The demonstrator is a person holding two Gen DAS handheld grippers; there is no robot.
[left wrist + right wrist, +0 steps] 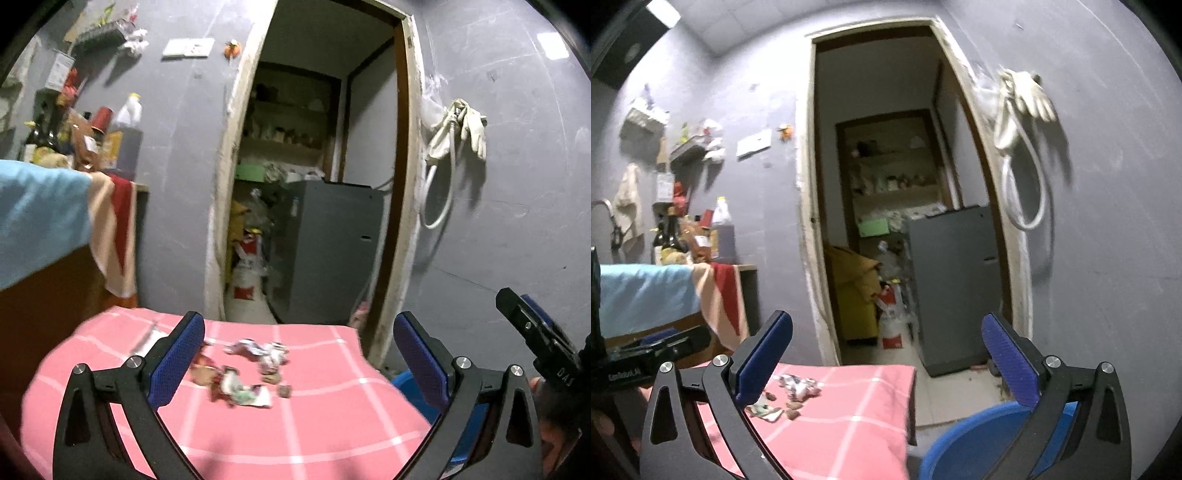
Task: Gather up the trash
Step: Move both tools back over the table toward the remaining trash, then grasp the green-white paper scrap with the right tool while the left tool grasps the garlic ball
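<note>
Several crumpled wrappers and scraps of trash (pixel 243 373) lie in a loose heap on a table covered by a pink checked cloth (pixel 314 424). My left gripper (pixel 299 358) is open and empty, held above the near side of the heap. My right gripper (pixel 886 358) is open and empty, off the table's right edge above a blue bin (pixel 975 439). The trash (pixel 790 395) and the pink cloth (pixel 849 424) show at the lower left of the right wrist view. The right gripper also shows at the right edge of the left wrist view (pixel 535 332).
The blue bin's rim (pixel 402 380) peeks out beside the table's right edge. A doorway (pixel 314 184) straight ahead opens on a grey cabinet (pixel 332 251) and a gas cylinder (pixel 247 288). A cluttered counter with a blue towel (pixel 40 218) stands on the left.
</note>
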